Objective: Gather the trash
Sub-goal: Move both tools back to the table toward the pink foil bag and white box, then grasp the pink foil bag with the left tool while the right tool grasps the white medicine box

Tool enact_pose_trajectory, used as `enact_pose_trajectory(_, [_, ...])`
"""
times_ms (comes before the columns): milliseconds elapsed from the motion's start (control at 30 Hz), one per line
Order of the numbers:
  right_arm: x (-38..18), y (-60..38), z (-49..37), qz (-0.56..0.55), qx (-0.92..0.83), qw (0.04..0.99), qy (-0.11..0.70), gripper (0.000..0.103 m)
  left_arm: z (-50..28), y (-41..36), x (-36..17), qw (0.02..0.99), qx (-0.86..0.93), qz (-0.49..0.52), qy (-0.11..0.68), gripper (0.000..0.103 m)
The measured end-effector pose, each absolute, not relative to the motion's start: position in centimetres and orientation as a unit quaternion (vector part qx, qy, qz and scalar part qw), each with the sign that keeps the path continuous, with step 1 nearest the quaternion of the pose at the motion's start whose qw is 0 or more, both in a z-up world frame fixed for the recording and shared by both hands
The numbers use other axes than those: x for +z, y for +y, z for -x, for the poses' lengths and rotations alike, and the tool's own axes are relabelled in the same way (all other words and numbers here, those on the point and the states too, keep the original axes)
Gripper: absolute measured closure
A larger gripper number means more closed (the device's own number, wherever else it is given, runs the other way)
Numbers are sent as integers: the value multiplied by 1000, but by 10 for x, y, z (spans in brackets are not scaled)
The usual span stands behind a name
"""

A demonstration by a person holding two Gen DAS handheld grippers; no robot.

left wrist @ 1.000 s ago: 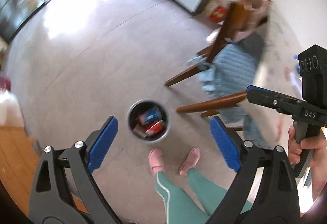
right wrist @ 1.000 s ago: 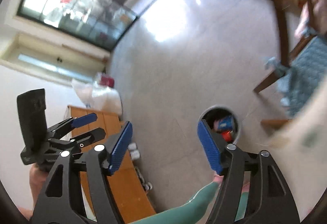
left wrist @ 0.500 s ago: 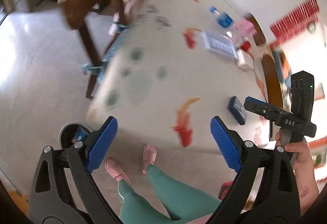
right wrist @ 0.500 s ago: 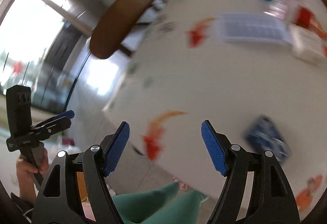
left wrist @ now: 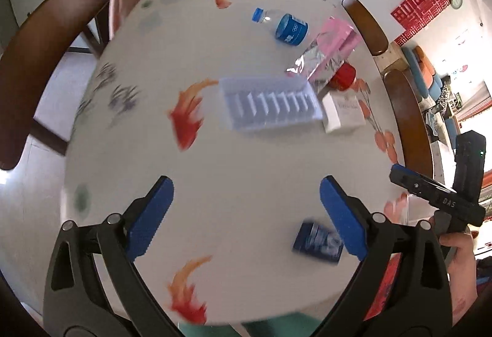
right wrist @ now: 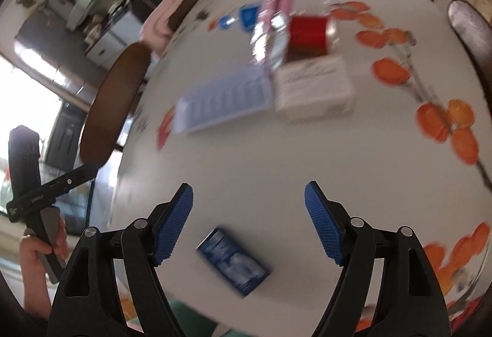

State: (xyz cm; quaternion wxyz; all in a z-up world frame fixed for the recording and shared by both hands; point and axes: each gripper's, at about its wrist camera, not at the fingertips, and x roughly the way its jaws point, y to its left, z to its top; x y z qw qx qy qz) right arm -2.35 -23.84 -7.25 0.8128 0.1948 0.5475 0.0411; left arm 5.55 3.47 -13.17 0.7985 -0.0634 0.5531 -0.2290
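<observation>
Table (left wrist: 246, 171) holds an empty ridged plastic tray (left wrist: 270, 105).

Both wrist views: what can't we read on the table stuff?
- Blue packet: print lost to motion blur in right view; in left view a finger covers its edge.
- White box: lettering too small.
- Red can: blurred, partly behind the pink wrapper.

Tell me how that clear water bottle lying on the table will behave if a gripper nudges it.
The bottle lies on its side, so it will probably roll. It looks empty and clear, so likely light and easily squashed. Its smooth plastic may slip between the fingers.
</observation>
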Motion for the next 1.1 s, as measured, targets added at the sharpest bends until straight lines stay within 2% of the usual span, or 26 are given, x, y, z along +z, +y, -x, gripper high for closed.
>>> enact_pose_trajectory(533, [-107,-291,-25,-324,-73,768,547,28,-174,-73,-157,740,-337,-99,574,10])
enact_pose_trajectory(900, [-127,-283,-41,-434,-178,720,512,28,-197,-120,-186,667,-431,-219,567,10])
enact_pose_trajectory(1100, [-136,-289,-54,-452,-232,696,507,28,-207,-130,-208,634,-455,-226,582,10])
